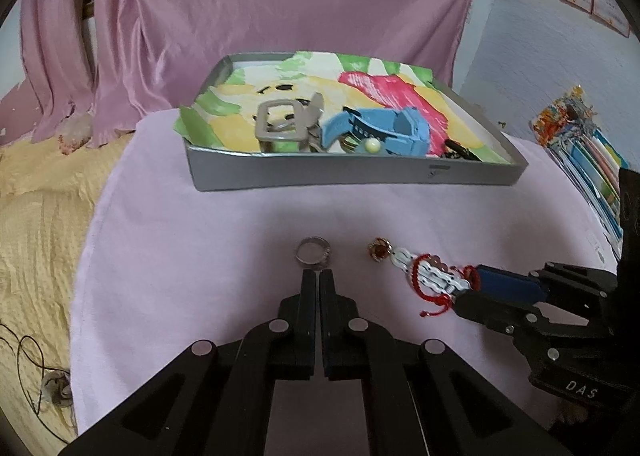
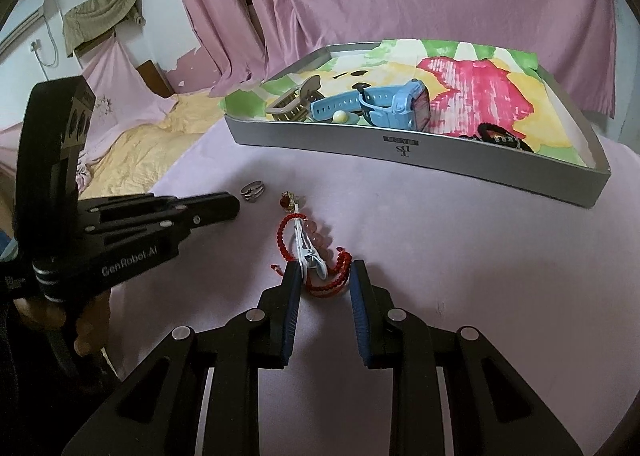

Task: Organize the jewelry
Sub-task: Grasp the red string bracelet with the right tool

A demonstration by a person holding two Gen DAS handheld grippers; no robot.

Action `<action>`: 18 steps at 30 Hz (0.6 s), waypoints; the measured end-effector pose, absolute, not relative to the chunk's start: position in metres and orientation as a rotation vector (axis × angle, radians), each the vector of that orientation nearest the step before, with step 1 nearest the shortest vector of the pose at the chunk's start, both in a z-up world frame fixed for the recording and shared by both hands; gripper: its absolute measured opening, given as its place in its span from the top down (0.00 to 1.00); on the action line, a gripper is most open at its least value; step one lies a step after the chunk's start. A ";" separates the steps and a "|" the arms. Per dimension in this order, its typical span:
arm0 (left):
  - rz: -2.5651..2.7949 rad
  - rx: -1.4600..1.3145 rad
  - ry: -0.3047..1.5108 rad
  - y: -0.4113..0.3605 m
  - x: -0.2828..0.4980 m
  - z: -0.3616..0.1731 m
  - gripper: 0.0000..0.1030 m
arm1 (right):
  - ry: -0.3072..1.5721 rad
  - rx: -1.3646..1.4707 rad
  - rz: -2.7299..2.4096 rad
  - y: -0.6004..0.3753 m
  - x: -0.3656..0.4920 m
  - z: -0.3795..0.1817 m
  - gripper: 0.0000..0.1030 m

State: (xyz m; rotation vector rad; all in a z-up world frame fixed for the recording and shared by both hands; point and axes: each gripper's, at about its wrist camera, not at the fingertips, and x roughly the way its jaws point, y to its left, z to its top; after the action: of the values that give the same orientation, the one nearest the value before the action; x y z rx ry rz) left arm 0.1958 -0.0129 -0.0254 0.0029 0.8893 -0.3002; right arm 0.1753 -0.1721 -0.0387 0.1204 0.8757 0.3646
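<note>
Pink cloth point(image 1: 200, 223) over the table. Grey tray point(image 2: 440, 153) at the back, lined with a colourful paper; it holds a blue watch point(image 2: 396, 105), a beige hair claw point(image 1: 286, 123), a pale bead point(image 1: 373, 145) and a black hair tie point(image 2: 498, 131).

Loose on the cloth, in front of the tray: a silver ring point(image 1: 314, 252), a small gold-and-red charm point(image 1: 379, 248), and a tangle made of a white hair clip point(image 2: 310, 256), a red beaded bracelet point(image 2: 286, 230) and pale pink beads point(image 2: 320, 238).

Right gripper point(image 2: 325, 276): fingers apart, straddling the near end of the tangle; the left pad touches or nearly touches the clip, no clamp yet. Left gripper point(image 1: 319, 276): fingers together, holding nothing, tips just short of the ring.

Handling, as judged:
- Tangle is light. Bracelet is limp, strung on cord; it will sag and swing, and may slide off if lifted alone.
- Clip is stiff plastic, the one firm part. Best hold is across its body, with the bracelet strands caught in the same pinch.
- Round beads are slick; pads may roll off them.
- Ring is small, hard and smooth; lying flat it may skid on the cloth. Pinch across the band.
</note>
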 end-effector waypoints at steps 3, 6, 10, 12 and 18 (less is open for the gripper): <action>-0.295 0.005 0.879 -0.012 0.198 -0.023 0.98 | 0.877 0.129 0.370 -0.172 0.175 -0.039 0.79; -0.295 0.014 0.881 -0.014 0.203 -0.024 0.98 | 0.880 0.152 0.380 -0.176 0.173 -0.038 0.79; -0.303 0.035 0.881 -0.019 0.209 -0.025 0.98 | 0.882 0.183 0.378 -0.184 0.172 -0.040 0.79; -0.305 0.045 0.882 -0.021 0.210 -0.026 0.98 | 0.879 0.194 0.374 -0.187 0.171 -0.040 0.79; -0.308 0.054 0.877 -0.023 0.212 -0.024 0.98 | 0.865 0.207 0.378 -0.189 0.169 -0.038 0.79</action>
State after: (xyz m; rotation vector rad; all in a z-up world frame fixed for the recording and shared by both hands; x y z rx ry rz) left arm 0.2125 -0.0234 -0.0243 0.0535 0.8766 -0.3084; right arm 0.1686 -0.1890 -0.0383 0.2071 0.8645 0.3784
